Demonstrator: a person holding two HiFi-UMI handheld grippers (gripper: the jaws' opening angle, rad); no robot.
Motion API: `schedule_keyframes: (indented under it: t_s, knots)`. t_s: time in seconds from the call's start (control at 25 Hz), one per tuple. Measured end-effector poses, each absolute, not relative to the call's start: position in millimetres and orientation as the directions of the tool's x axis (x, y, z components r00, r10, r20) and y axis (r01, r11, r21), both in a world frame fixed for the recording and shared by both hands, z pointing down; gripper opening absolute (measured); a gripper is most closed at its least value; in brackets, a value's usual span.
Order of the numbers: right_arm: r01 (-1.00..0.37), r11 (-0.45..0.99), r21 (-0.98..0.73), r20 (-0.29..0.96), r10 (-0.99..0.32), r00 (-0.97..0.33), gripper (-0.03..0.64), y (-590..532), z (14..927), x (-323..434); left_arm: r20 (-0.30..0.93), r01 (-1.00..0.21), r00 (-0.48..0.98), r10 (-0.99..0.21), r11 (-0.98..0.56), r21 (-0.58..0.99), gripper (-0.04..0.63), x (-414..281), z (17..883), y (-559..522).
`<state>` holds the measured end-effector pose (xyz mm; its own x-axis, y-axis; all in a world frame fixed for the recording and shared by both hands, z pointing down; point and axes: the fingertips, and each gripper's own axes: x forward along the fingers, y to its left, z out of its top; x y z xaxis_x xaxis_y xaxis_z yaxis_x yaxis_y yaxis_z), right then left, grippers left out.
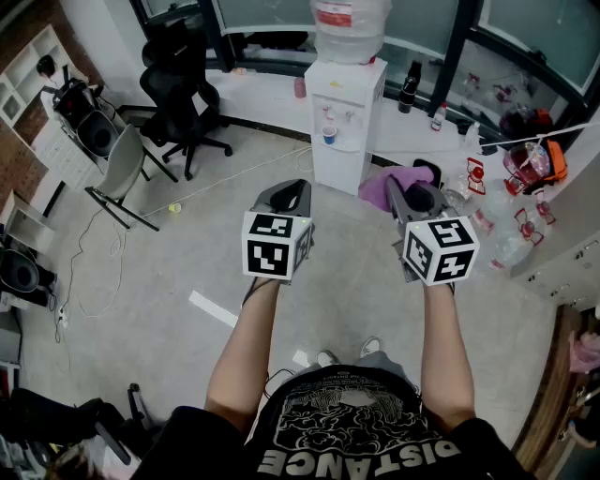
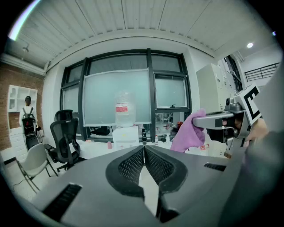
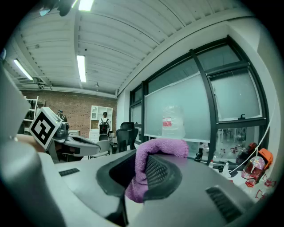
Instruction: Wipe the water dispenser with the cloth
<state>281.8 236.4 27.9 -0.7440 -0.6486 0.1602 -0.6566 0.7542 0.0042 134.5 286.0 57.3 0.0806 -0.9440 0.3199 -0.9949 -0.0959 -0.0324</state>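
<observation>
We hold our left gripper (image 1: 289, 197) with its jaws pressed together on nothing. Beside it, our right gripper (image 1: 412, 199) is clenched on the purple cloth (image 3: 162, 147), which drapes over one jaw. Farther ahead, well apart, stands the white water dispenser (image 1: 345, 122), with its bottle (image 1: 349, 28) on top.

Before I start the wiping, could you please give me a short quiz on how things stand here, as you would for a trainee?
1. Multiple choice: what does the right gripper clamp? A a purple cloth; B a cup; C nothing.
2. True or false: the left gripper has its jaws wide apart.
3. Short answer: does the cloth touch the water dispenser?
Key: 1 A. 2 False: they are together, on nothing. 3 No: it is held short of it.
</observation>
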Motion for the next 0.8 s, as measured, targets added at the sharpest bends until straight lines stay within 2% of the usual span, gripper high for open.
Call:
schedule_keyframes:
  t_s: [0.8]
  knots:
    - [-0.641, 0.766, -0.043, 0.157, -0.629, -0.762, 0.041, 168.3, 44.5, 216.6, 0.32, -0.997, 0.038, -0.947, -0.056, -0.047, 0.028, 69.6, 65.3, 227.0]
